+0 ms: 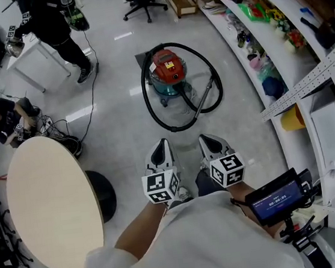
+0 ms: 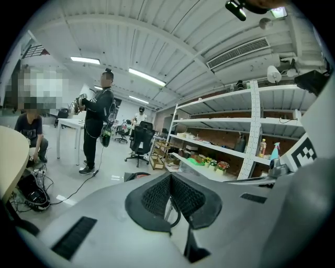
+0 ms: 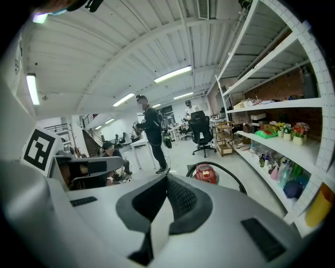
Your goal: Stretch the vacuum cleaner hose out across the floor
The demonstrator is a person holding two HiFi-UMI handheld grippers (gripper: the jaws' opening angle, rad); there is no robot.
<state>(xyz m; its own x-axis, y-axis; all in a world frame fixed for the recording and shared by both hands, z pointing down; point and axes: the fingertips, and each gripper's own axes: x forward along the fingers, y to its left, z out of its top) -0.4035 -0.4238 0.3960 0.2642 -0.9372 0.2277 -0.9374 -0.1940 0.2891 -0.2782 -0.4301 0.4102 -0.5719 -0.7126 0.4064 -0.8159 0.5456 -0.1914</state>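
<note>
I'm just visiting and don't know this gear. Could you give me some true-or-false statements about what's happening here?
1. The hose lies looped around the vacuum. True.
2. The left tool grips the hose. False: it is shut on nothing, short of the hose.
3. The right tool is shut and empty. True.
4. The round table stands on the person's right. False: it is on the left; shelves line the right.

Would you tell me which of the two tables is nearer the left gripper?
The round beige table, beside the left gripper; the white rectangular table stands far off by the standing person.
</note>
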